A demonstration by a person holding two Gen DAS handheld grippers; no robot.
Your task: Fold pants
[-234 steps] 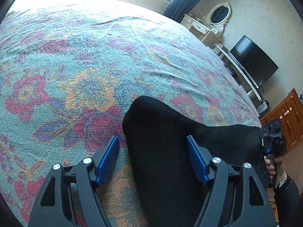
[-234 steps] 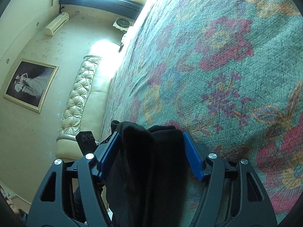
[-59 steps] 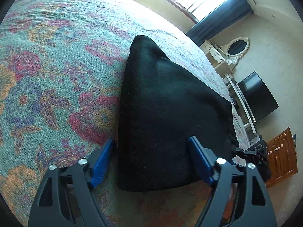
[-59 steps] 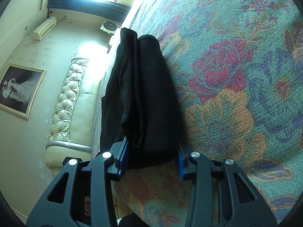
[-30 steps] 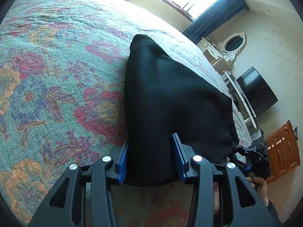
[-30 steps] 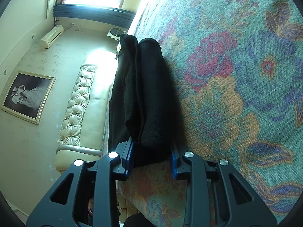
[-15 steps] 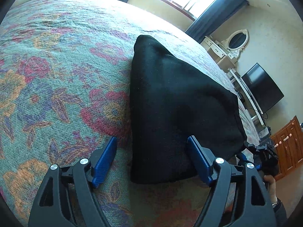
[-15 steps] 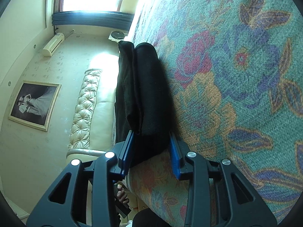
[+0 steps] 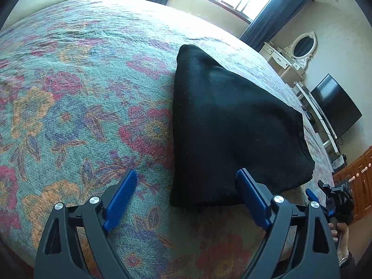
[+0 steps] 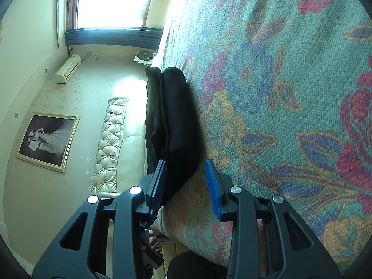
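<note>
The black pants [image 9: 227, 125] lie folded in a thick stack on the floral bedspread [image 9: 69, 107]. My left gripper [image 9: 186, 197] is open, just short of the stack's near edge, its right finger [image 9: 253, 200] beside the cloth. In the right wrist view the stack [image 10: 176, 116] shows edge-on as several layers near the bed's edge. My right gripper [image 10: 186, 186] is open, jaws apart around the stack's near corner without pinching it. The right gripper also shows at the far right of the left wrist view [image 9: 330, 197].
The bedspread [image 10: 290, 81] covers the whole bed. A tufted headboard [image 10: 109, 139], a framed picture [image 10: 46, 139] and a window lie beyond. A dresser with mirror [image 9: 300, 48], a TV [image 9: 334, 107] and a wooden cabinet [image 9: 360, 176] stand past the bed's far side.
Both grippers held the stack a second ago. The left opened half a second ago and drew back; the right has now opened and let go too. The pants stay put.
</note>
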